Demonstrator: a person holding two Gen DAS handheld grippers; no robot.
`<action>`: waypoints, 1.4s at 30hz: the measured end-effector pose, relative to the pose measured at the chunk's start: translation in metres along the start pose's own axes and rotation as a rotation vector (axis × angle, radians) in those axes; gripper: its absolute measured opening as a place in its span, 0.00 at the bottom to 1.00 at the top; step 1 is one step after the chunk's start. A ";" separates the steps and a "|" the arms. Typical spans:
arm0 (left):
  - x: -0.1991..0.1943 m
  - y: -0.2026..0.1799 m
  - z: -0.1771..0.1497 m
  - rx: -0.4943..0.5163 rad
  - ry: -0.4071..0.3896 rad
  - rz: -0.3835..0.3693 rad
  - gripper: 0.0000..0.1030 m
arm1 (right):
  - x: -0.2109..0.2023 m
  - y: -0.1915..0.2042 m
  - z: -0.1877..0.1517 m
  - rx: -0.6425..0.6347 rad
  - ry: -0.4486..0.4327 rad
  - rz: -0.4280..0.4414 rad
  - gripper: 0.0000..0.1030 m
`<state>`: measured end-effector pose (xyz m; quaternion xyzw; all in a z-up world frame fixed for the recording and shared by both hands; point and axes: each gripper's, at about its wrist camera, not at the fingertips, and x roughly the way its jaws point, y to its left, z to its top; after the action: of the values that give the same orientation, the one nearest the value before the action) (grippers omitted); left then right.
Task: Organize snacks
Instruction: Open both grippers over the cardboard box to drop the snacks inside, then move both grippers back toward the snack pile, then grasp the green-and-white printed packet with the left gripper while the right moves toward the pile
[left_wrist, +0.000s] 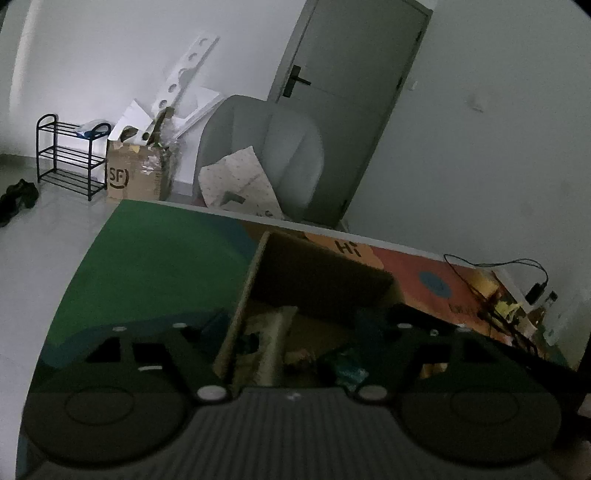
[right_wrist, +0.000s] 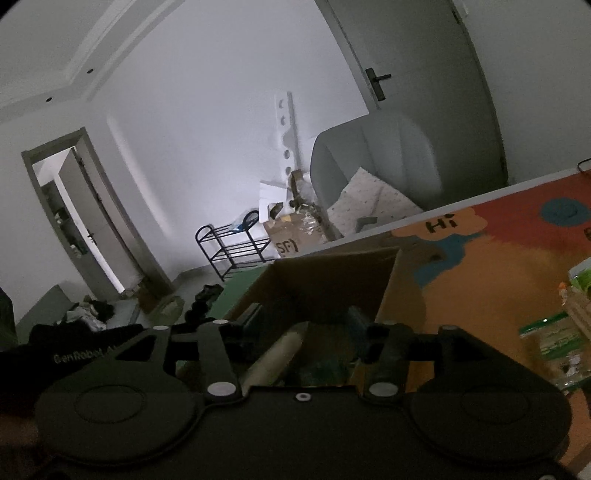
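Over the cardboard box (right_wrist: 325, 280), both the left gripper (left_wrist: 291, 332) and right gripper (right_wrist: 306, 332) are hanging spread and empty, some snacks (left_wrist: 343, 365) are lying inside, while green packets (right_wrist: 554, 343) at three o'clock are waiting.

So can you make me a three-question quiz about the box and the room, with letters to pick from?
1. Where does the cardboard box stand?
A. on the colourful table mat
B. on the floor
C. on the shoe rack

2. What colour is the shoe rack?
A. white
B. black
C. red

3. How is the cardboard box?
A. taped shut
B. open at the top
C. squashed flat

Answers: 1 A, the table mat lies under and around it; 2 B, its bars are black against the pale wall; 3 B, both tongs cameras look down inside it at wrappers.
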<state>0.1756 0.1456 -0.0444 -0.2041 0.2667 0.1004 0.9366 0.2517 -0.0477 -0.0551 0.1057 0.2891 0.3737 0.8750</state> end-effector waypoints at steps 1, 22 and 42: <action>0.000 0.000 -0.001 -0.003 -0.002 0.001 0.76 | -0.002 -0.002 0.000 0.004 -0.001 -0.003 0.51; 0.011 -0.053 -0.015 0.047 0.016 -0.035 0.94 | -0.055 -0.063 -0.007 0.068 -0.015 -0.189 0.72; 0.029 -0.128 -0.032 0.125 0.052 -0.157 0.94 | -0.106 -0.125 -0.008 0.127 -0.061 -0.324 0.72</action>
<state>0.2235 0.0197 -0.0429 -0.1679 0.2799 0.0046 0.9452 0.2627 -0.2111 -0.0669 0.1242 0.2986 0.2057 0.9236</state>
